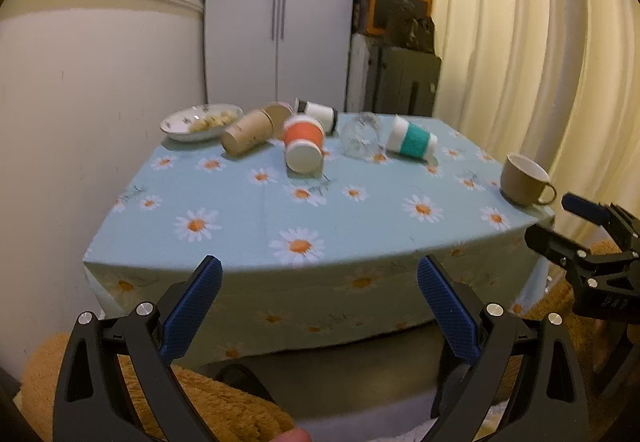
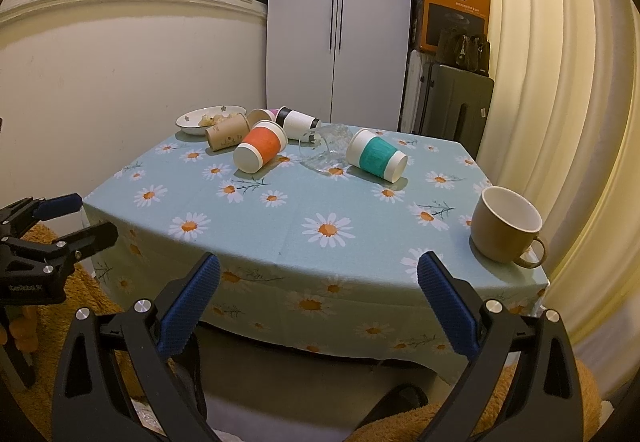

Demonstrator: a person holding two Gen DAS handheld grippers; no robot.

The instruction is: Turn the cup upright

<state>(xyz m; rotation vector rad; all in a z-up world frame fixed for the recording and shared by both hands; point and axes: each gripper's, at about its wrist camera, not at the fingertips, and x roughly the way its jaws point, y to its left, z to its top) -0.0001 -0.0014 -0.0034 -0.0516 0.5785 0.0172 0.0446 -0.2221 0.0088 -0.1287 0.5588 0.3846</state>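
Observation:
Several cups lie on their sides at the far part of the daisy tablecloth table (image 1: 248, 214) (image 2: 280, 222): an orange-sleeved cup (image 1: 303, 143) (image 2: 260, 147), a teal-sleeved cup (image 1: 412, 139) (image 2: 377, 156), a brown paper cup (image 1: 248, 132) (image 2: 226, 132), a black-and-white cup (image 1: 318, 113) (image 2: 298, 122) and a clear glass (image 1: 361, 135) (image 2: 326, 148). A tan mug (image 1: 524, 180) (image 2: 506, 228) stands upright at the right edge. My left gripper (image 1: 320, 282) is open and empty before the table's front edge. My right gripper (image 2: 318, 280) is open and empty there too.
A white bowl (image 1: 200, 121) (image 2: 210, 119) with food sits at the far left corner. A white wardrobe (image 2: 340, 22), stacked boxes (image 2: 456, 14) and a curtain (image 2: 560, 62) stand behind. A furry orange seat (image 1: 224, 402) lies below the grippers.

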